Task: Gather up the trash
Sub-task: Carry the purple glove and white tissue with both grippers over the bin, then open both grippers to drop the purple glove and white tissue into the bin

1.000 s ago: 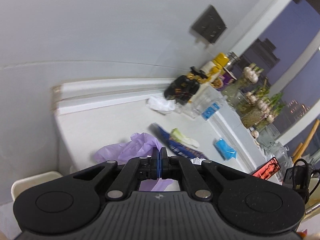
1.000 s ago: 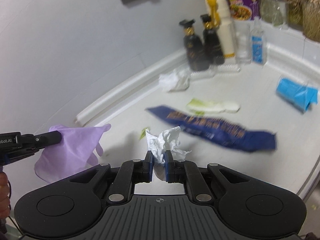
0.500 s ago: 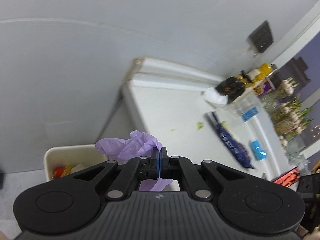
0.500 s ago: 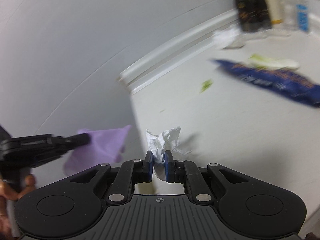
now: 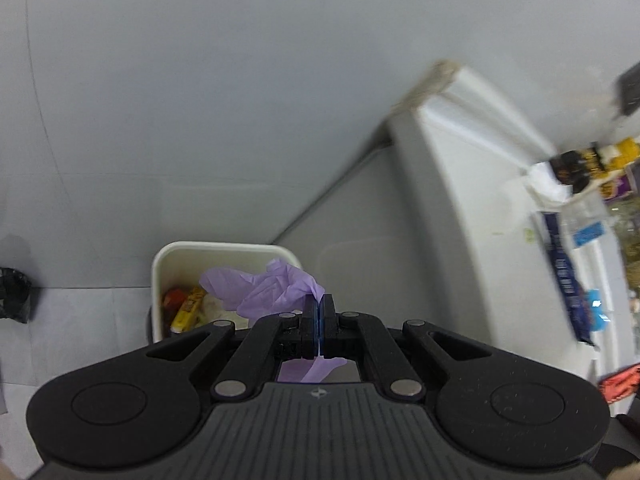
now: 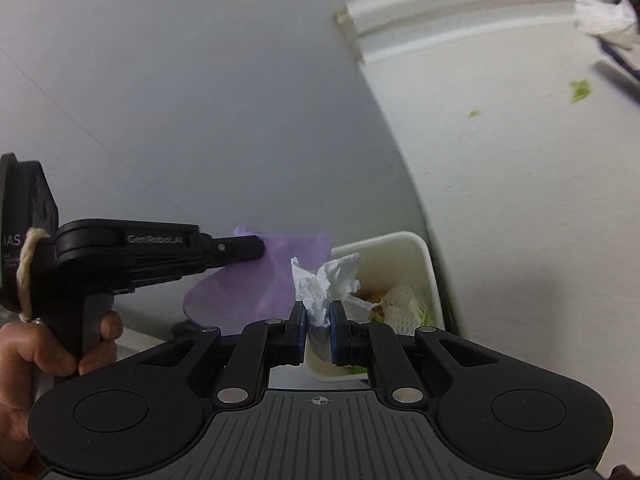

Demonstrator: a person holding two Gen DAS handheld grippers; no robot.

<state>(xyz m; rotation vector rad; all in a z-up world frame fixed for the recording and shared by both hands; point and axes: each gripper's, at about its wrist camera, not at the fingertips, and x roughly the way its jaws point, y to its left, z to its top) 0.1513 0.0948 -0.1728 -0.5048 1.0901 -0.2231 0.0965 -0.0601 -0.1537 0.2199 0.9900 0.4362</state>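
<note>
My left gripper (image 5: 319,307) is shut on a purple glove (image 5: 264,294), which hangs over the white trash bin (image 5: 158,276) on the floor. Seen from the right wrist view, that left gripper (image 6: 256,249) holds the glove (image 6: 244,288) just left of the bin (image 6: 420,248). My right gripper (image 6: 318,314) is shut on a crumpled white tissue (image 6: 328,278), held above the bin's near edge. Food wrappers and scraps lie inside the bin. A person's hand (image 6: 44,344) grips the left tool's handle.
The white counter (image 5: 480,208) rises to the right of the bin, with a blue wrapper (image 5: 564,272), a white tissue (image 5: 546,184) and bottles (image 5: 580,164) on it. Green scraps (image 6: 580,90) dot the counter. A black bag (image 5: 14,294) sits on the floor at the left.
Both grippers have swung left off the counter and down toward the floor bin, carrying the glove and the tissue. The bin now sits right under both.
</note>
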